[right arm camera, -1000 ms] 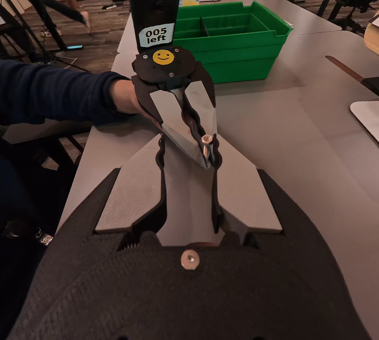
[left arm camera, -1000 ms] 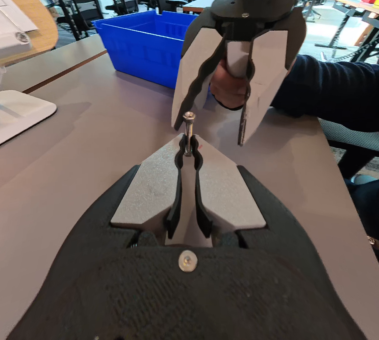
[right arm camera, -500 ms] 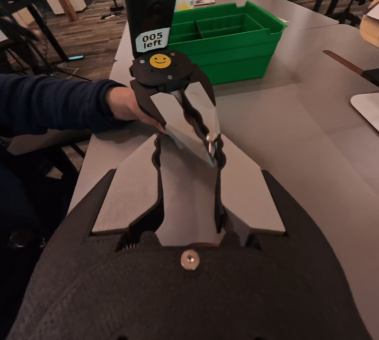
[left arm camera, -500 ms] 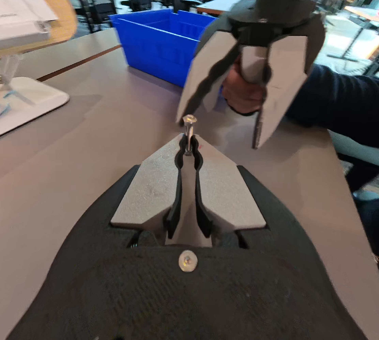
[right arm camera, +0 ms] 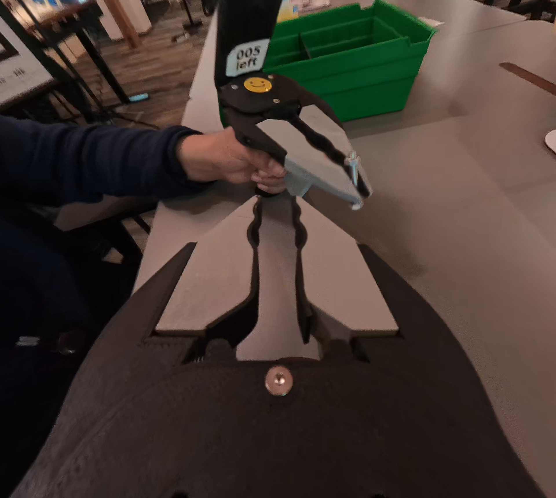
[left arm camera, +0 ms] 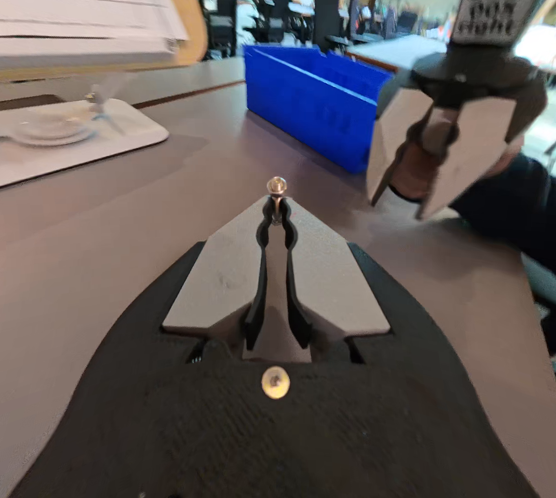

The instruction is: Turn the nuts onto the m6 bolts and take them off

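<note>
The left gripper (left arm camera: 276,207) pinches the bolt (left arm camera: 276,186) by its shank at the very fingertips above the grey table (left arm camera: 150,213), while the right gripper (right arm camera: 275,213) hangs spread and empty, so any sideways knock could twist it loose.

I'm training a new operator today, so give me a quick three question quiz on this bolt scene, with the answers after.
1. True or false: the left claw is shut on the bolt.
2. Which bin appears behind the left claw in the right wrist view: A green bin, B red bin, C yellow bin?
3. Fill in: the right claw is open and holds ____.

Key: 1 true; 2 A; 3 nothing.
</note>
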Demonstrator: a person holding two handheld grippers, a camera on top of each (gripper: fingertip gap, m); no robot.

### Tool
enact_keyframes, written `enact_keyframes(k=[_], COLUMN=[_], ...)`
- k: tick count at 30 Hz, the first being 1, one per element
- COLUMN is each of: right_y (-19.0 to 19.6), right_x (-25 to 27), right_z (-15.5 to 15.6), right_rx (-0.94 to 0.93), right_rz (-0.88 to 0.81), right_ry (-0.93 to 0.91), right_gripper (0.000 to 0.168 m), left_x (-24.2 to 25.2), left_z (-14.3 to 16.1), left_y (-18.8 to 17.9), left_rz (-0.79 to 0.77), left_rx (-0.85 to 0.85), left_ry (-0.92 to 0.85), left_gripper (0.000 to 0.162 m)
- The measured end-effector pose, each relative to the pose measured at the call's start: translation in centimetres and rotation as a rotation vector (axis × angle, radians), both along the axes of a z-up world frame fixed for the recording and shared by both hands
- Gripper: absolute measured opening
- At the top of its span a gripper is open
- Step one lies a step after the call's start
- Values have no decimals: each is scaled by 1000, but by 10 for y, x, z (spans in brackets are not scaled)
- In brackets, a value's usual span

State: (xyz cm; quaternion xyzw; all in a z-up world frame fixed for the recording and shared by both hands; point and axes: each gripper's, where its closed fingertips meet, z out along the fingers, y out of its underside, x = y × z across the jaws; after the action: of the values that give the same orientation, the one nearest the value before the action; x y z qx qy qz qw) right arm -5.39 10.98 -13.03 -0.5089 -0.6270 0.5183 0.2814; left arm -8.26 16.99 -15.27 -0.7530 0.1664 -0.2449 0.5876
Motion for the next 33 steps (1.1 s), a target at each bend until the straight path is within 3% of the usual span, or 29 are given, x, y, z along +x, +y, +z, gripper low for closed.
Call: enact_keyframes(k=[4,8,10,11,12,14,17,21,24,26,29,33], right_y=[18,11,3,4,1,3,16,27,27,29,30,35], right_x=[-3,-9,-8,-7,-2,2,-2,-11,-14,-14,-14,-15], right_z=[14,-1,-6,-6,-3,13,18,-5,-20,-21,-18,-21], right_rx=[-31,-3,4,14,15,-36,-40,51,75,56,-31,-39], right_rz=[-91,-73,-41,-47,-18,-15,-84,-165,-167,-178,-175,-191], right_ry=[68,14,-15,-24,-20,48,77,-3,-68,-74,-66,-69], right_gripper=[45,49,48,56,27,19,36,28,3,3,25,8], left_x=[3,53,46,35,15,-17,-5,42,48,46,38,39], left_z=[7,-1,-6,-6,0,10,1,-15,-22,-23,-19,-19], left_y=[-9,-30,-20,-13,-4,4,-4,-15,-16,-15,-10,-12], left_rz=[-87,-304,-210,-147,-47,51,-20,-166,-170,-160,-113,-121], left_rx=[-3,-4,4,-2,-1,-4,-18,-29,-43,-57,-54,-47], left_ry=[-86,18,90,80,19,-137,-38,142,185,176,144,151], left_gripper=[3,4,4,4,4,3,3,4,4,4,3,4])
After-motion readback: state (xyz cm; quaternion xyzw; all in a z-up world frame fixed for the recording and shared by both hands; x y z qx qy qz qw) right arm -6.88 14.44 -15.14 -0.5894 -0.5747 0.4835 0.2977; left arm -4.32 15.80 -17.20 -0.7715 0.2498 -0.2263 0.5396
